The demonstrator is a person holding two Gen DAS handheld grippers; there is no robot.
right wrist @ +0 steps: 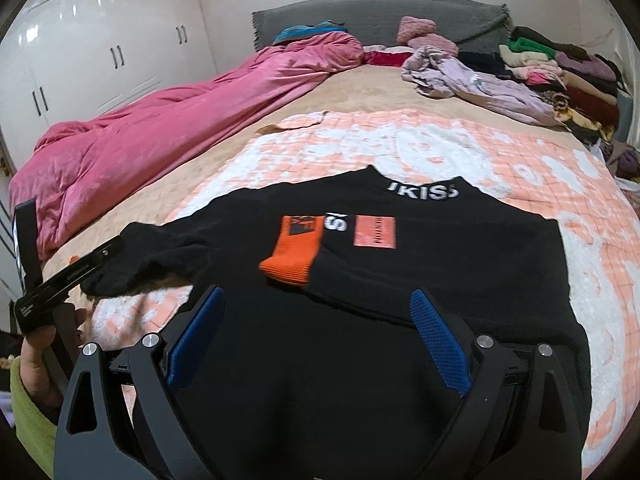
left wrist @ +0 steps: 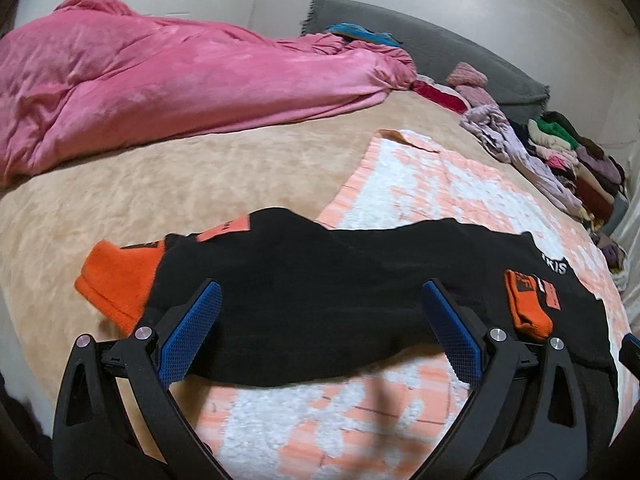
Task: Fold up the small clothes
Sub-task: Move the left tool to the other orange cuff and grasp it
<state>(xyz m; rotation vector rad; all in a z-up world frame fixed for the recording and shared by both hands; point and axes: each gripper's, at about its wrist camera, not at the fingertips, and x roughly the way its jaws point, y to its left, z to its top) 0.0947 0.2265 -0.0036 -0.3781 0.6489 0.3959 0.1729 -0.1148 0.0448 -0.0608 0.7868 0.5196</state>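
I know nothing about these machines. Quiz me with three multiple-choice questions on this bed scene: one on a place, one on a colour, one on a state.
1. What does the black sweater lie on?
A. peach-and-white blanket
B. pink duvet
C. floor

2. What colour are its cuffs?
A. green
B. orange
C. white

3. How is the right claw?
A. shut on the sweater
B. open
C. out of view

Answers:
1 A, the peach-and-white blanket spreads beneath it.
2 B, an orange cuff lies on the chest.
3 B, its blue fingers stand wide apart.
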